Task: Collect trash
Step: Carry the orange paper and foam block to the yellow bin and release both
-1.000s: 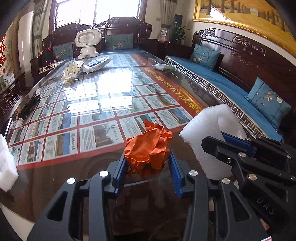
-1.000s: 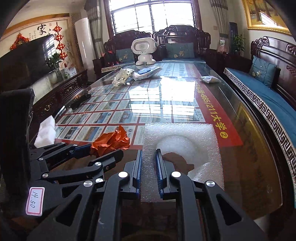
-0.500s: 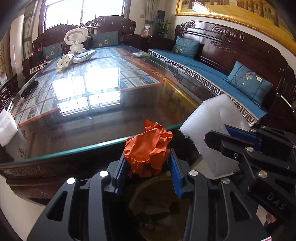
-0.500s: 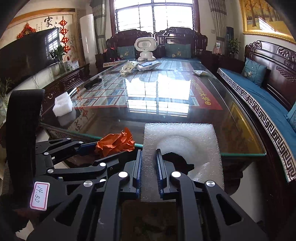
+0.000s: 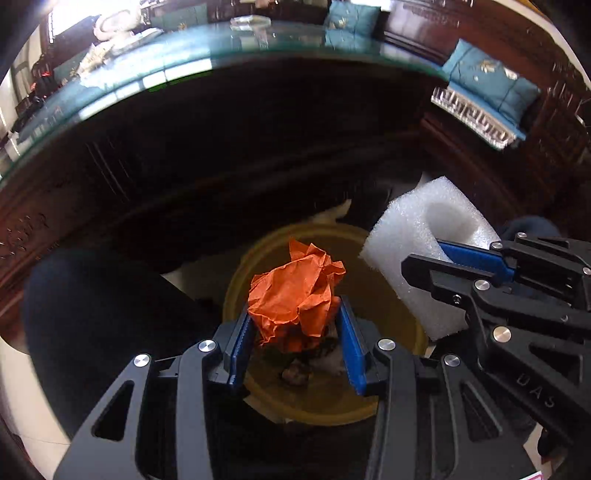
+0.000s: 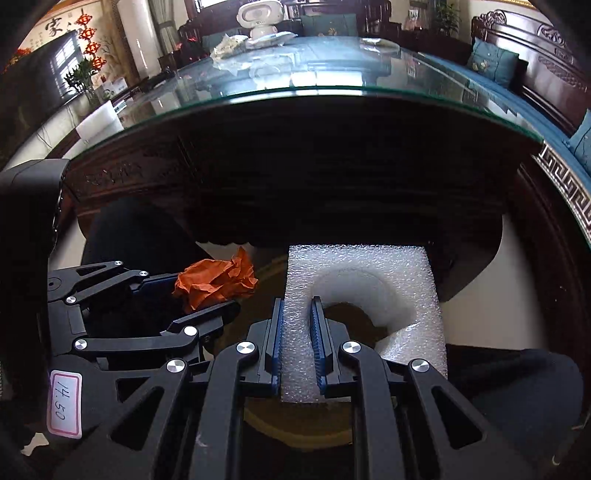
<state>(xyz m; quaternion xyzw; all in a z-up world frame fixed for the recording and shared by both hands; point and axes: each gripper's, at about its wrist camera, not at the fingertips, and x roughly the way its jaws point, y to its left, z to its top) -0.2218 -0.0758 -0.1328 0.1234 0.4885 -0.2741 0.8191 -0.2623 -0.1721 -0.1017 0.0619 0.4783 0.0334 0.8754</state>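
Note:
My left gripper (image 5: 293,314) is shut on a crumpled orange paper ball (image 5: 295,295) and holds it above a round yellow bin (image 5: 402,321) on the floor. My right gripper (image 6: 298,306) is shut on a white foam packing piece (image 6: 369,284) with a round hollow, held to the right of the orange ball (image 6: 216,282). The foam (image 5: 424,236) and the right gripper (image 5: 443,258) also show in the left wrist view, over the bin's right rim. Some scraps lie inside the bin (image 6: 295,424).
The glass-topped dark wood table (image 6: 332,90) stands just ahead, its edge above both grippers. A white foam block (image 6: 98,123) lies on its left side, a white robot toy (image 6: 260,16) at the far end. A carved bench with blue cushions (image 5: 491,85) runs along the right.
Both grippers have come back off the table and dropped below its edge, carrying the orange paper and the foam. They now hang over the yellow bin on the floor.

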